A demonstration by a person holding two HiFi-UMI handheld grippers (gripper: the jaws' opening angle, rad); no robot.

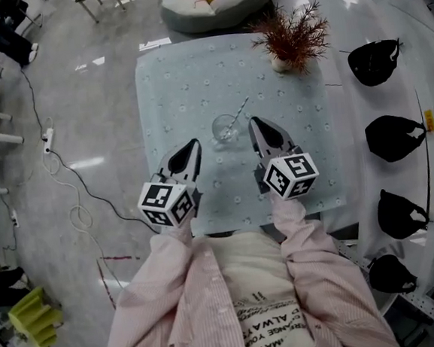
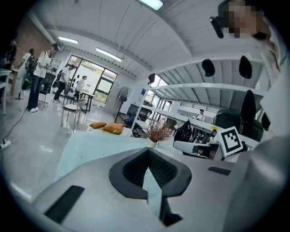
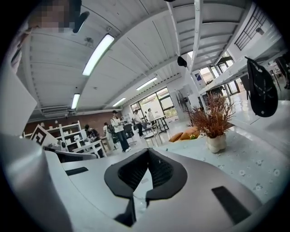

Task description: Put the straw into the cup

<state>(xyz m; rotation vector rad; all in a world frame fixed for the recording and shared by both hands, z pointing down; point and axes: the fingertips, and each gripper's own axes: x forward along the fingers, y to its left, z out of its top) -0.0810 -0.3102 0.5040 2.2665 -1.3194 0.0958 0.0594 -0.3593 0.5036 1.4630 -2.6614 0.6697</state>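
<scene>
left gripper (image 1: 193, 143) & right gripper (image 1: 255, 121): jaws are together on both, nothing btw them. the straw (image 1: 239, 110) stands tilted inside the clear cup (image 1: 224, 128), top end leaning toward the plant (image 1: 292, 38). cup is on the table (image 1: 171, 82), near both tips.

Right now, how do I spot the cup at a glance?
On the pale blue table, look at the middle, between the left tongs and the right tongs. The cup is the small clear glass with a straw leaning in it, unlike the white pot of reddish twigs farther back.
</scene>
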